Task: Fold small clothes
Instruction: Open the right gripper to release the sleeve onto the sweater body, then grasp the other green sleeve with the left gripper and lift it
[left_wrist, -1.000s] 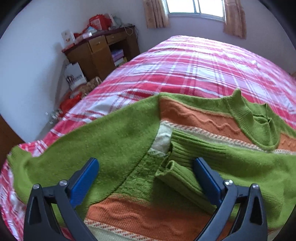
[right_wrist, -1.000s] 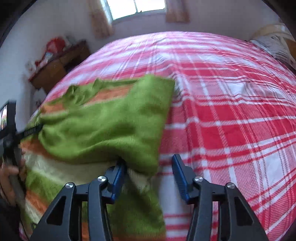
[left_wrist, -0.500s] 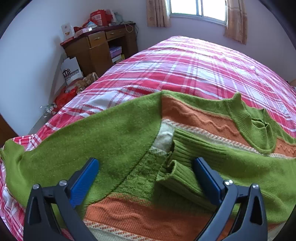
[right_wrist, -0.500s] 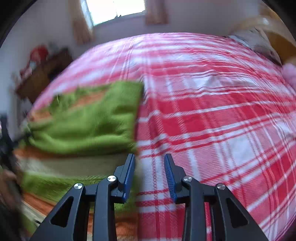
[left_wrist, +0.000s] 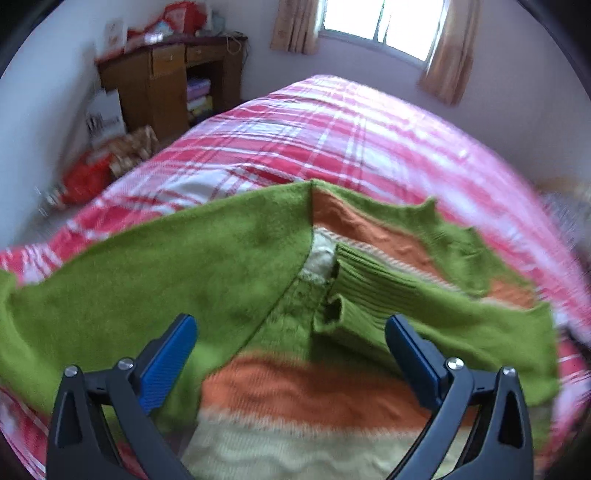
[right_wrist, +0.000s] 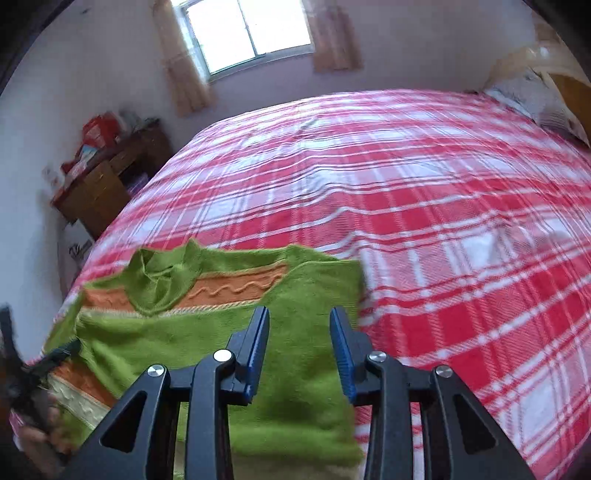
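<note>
- Since a second earlier, the right gripper (right_wrist: 299, 347) had let go of the green sleeve it had carried over and pulled back above the sweater (right_wrist: 207, 317); its jaws had just been closing, with nothing between them.
- Its blue pads (right_wrist: 258, 347) stood a modest gap apart, pinching nothing, hovering over the folded-in sleeve panel (right_wrist: 306, 291) near the garment's right edge.
- That sweater, green with orange and cream stripes, lay flat on the red-and-white plaid bedspread (right_wrist: 461, 229), close to the near edge of the bed, collar (right_wrist: 162, 273) toward the window (right_wrist: 243, 33).
- In the left wrist view, the left gripper (left_wrist: 291, 354) was spread wide and held nothing; the picture was blurred, and the room showed higher in it than it had a second before.
- Between its spread pads (left_wrist: 166, 362) lay the ribbed cuff (left_wrist: 354, 295) of the folded-in sleeve, resting on the sweater's chest without touching either pad.
- The other sleeve (left_wrist: 147, 273) was still stretched out to the left across the plaid bedspread (left_wrist: 332, 125), not yet folded in.
- A person's hand (right_wrist: 40, 435) holding the left tool showed blurred at the lower left edge of the right wrist view.
- A wooden desk (left_wrist: 162, 85) piled with red packages stood against the far wall, left of the curtained window (left_wrist: 373, 22).
- A pillow (right_wrist: 535, 99) sat at the far right corner of the bed.
</note>
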